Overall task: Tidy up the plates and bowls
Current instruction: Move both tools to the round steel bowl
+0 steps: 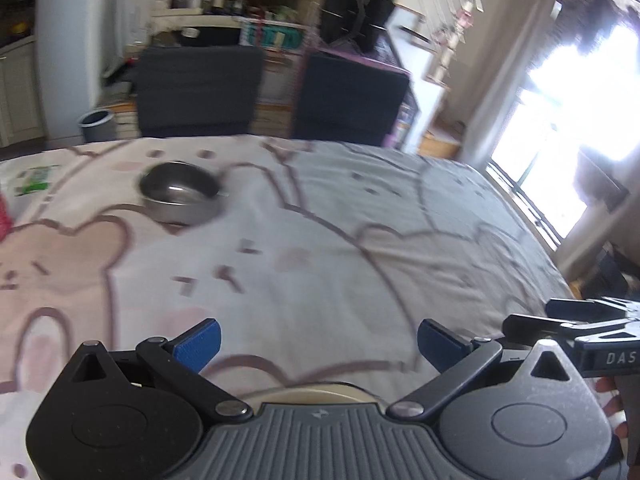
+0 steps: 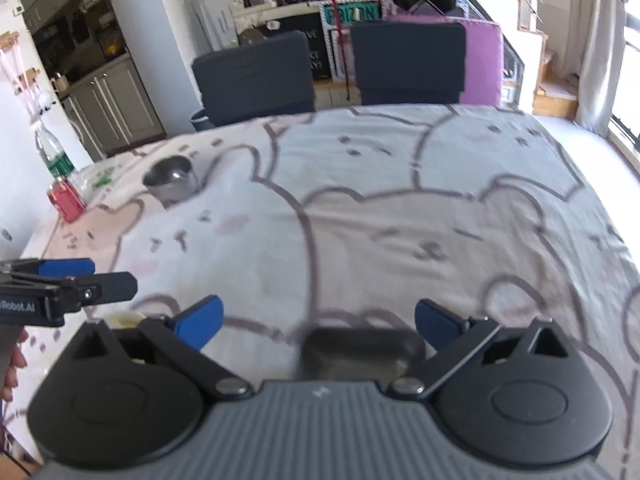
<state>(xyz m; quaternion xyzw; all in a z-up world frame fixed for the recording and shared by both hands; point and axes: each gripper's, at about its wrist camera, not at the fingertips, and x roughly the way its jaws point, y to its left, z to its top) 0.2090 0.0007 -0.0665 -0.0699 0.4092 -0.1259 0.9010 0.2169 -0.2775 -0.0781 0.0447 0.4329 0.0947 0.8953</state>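
A steel bowl [image 1: 181, 194] stands on the bear-print tablecloth [image 1: 320, 248], far left of centre; the right wrist view shows the same steel bowl [image 2: 171, 181] at the far left. My left gripper [image 1: 318, 344] is open and empty above the cloth; a cream plate rim [image 1: 312, 394] peeks out just under its body. My right gripper [image 2: 318, 326] is also open and empty, with a dark blurred dish [image 2: 360, 350] lying below it, close to the right finger. Each view catches the other gripper at its edge: the right gripper [image 1: 560, 320] and the left gripper [image 2: 80, 276].
A red can [image 2: 66, 200] and a clear bottle [image 2: 52, 152] stand at the table's far left corner. Two dark chairs [image 2: 256, 76] line the far edge. A grey bin [image 1: 98, 124] sits on the floor behind. Bright windows are on the right.
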